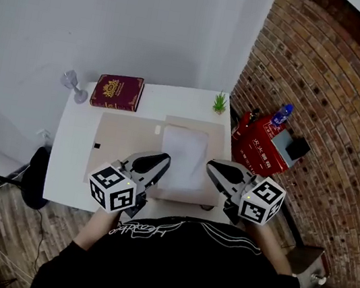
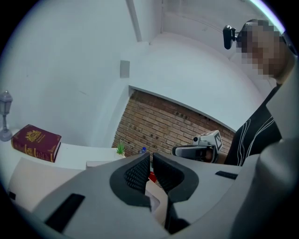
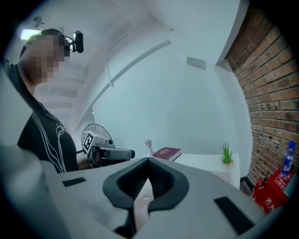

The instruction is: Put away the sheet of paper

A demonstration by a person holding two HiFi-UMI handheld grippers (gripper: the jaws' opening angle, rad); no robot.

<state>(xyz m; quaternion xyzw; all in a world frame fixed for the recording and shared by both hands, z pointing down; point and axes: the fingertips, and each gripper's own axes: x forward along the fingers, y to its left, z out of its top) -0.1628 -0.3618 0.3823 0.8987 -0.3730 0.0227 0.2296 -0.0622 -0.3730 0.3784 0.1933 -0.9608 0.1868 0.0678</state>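
While both pairs of fingers are closed on nothing, the sheet of paper is seen flat just beyond the tips of the left gripper and right gripper. An edge should be pinched gently, so creasing is avoided.

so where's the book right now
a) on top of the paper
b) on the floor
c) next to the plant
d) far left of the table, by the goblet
d: the book lies at the far left of the table beside the goblet, well away from the plant and clear of the paper.
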